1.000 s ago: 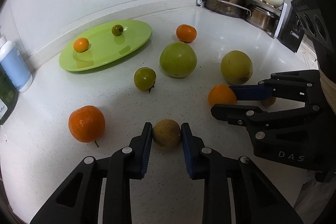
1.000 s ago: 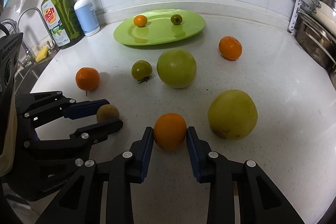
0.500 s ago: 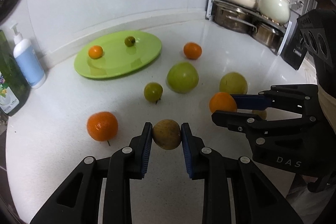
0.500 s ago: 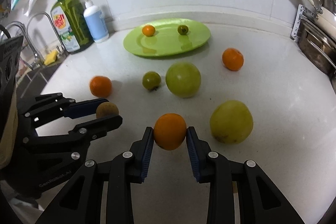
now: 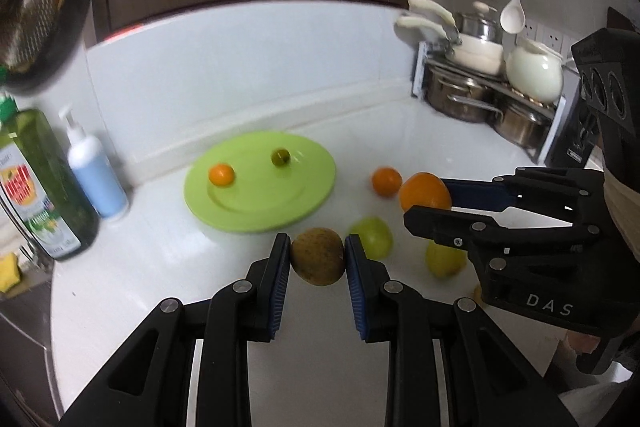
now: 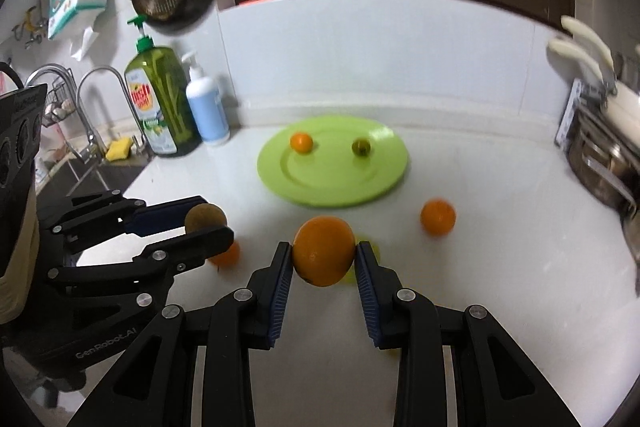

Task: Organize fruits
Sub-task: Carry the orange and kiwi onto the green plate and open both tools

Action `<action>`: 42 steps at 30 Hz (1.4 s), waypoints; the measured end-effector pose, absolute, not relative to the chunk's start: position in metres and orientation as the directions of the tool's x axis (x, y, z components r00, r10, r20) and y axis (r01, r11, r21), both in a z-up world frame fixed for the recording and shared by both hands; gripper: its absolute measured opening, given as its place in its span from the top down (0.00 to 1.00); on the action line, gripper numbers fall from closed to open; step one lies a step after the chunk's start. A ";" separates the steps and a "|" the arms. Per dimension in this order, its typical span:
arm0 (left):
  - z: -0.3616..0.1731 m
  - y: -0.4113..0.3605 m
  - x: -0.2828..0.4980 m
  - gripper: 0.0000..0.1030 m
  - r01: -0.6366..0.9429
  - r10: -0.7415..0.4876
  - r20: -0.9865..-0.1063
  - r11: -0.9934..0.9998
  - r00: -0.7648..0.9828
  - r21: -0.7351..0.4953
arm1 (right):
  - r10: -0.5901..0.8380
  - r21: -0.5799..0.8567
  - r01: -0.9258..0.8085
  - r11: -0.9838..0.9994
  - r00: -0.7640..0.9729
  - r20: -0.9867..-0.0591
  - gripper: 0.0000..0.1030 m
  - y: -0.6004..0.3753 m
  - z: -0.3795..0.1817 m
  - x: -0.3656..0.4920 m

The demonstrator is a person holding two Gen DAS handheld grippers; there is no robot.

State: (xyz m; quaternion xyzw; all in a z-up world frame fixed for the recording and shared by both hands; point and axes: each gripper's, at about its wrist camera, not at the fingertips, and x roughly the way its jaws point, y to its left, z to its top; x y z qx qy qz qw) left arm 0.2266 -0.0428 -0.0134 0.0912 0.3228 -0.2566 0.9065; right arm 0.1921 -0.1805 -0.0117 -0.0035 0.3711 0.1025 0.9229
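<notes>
Plate (image 6: pixel 384 183) bears two fruits; hand-held grippers clamp brown fruit (image 5: pixel 317 256), orange (image 6: pixel 324 251); perhaps four loose.

- On the desk (image 6: pixel 500 267), the plate (image 6: pixel 384 183) lies toward the back wall; two small fruits (image 6: pixel 301 142) rest on it, side by side and apart.
- Two bottles (image 6: pixel 206 107) stand left of the plate, and the sink tap (image 6: pixel 100 107) is further left.
- A pot rack (image 5: pixel 480 95) occupies the back right corner.
- A loose fruit (image 6: pixel 438 217) lies right of the plate, nearer the front.

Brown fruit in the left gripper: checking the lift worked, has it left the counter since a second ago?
Yes. The brown fruit, clamped in the left gripper, has risen: it now overlaps the green plate.
</notes>
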 end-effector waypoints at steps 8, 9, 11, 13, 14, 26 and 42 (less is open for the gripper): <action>0.007 -0.038 0.250 0.73 0.477 -0.372 -0.608 0.879 0.701 0.012 | 0.199 0.057 -0.215 0.975 0.731 -0.653 0.68 -0.180 0.011 0.216; 0.009 -0.038 0.255 0.73 0.473 -0.370 -0.605 0.881 0.705 0.013 | 0.199 0.053 -0.218 0.975 0.731 -0.653 0.68 -0.180 0.012 0.221; 0.012 -0.039 0.263 0.73 0.468 -0.366 -0.603 0.883 0.709 0.014 | 0.204 0.054 -0.225 0.973 0.726 -0.657 0.68 -0.180 0.014 0.231; 0.014 -0.040 0.274 0.73 0.463 -0.362 -0.603 0.886 0.711 0.013 | 0.215 0.063 -0.231 0.971 0.718 -0.662 0.68 -0.180 0.015 0.243; 0.015 -0.040 0.280 0.73 0.462 -0.362 -0.604 0.887 0.710 0.011 | 0.217 0.063 -0.236 0.970 0.714 -0.666 0.68 -0.181 0.015 0.252; -0.001 -0.047 0.360 0.73 0.429 -0.325 -0.674 0.903 0.663 -0.013 | 0.196 0.042 -0.245 0.969 0.647 -0.737 0.68 -0.189 -0.002 0.336; -0.070 -0.057 0.427 0.73 0.411 -0.260 -0.792 0.911 0.552 -0.013 | 0.193 0.086 -0.240 0.967 0.472 -0.860 0.68 -0.186 -0.072 0.412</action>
